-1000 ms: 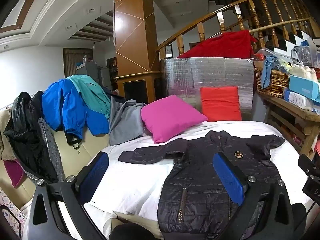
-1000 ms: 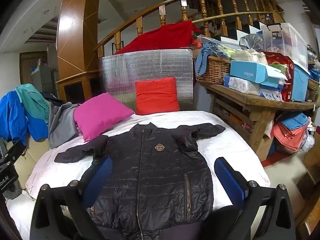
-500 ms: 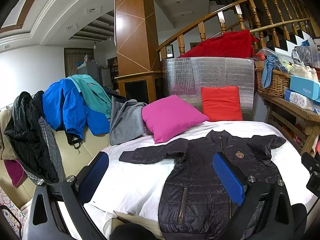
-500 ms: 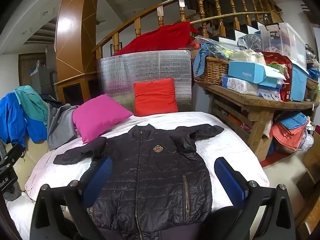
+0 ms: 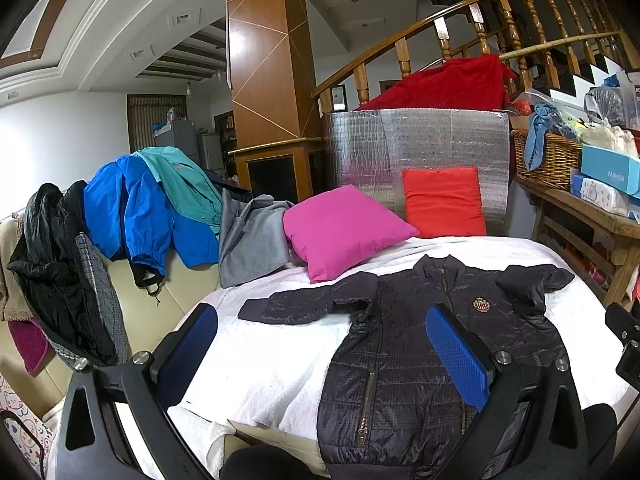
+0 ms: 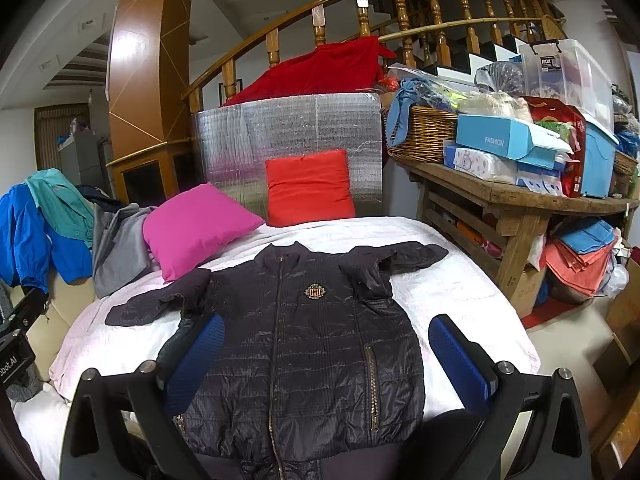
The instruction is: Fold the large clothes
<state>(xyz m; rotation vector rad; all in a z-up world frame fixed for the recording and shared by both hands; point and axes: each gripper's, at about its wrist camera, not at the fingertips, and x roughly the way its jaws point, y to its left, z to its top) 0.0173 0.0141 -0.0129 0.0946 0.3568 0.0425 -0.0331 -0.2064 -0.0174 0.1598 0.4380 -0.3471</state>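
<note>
A dark quilted jacket (image 6: 308, 340) lies flat, front up and zipped, on a white-covered bed (image 6: 452, 280), sleeves spread to both sides. It also shows in the left wrist view (image 5: 420, 344). My left gripper (image 5: 322, 340) is open and empty, above the bed's near edge to the jacket's left side. My right gripper (image 6: 326, 352) is open and empty, hovering over the jacket's lower half. Both have blue pads.
A pink pillow (image 6: 196, 228) and a red pillow (image 6: 308, 188) sit at the bed's far end before a silver panel (image 6: 288, 140). Jackets hang over a sofa (image 5: 132, 208) at left. A cluttered wooden table (image 6: 520, 196) stands at right.
Both views have shifted only slightly; the jacket lies as before and both grippers stay open.
</note>
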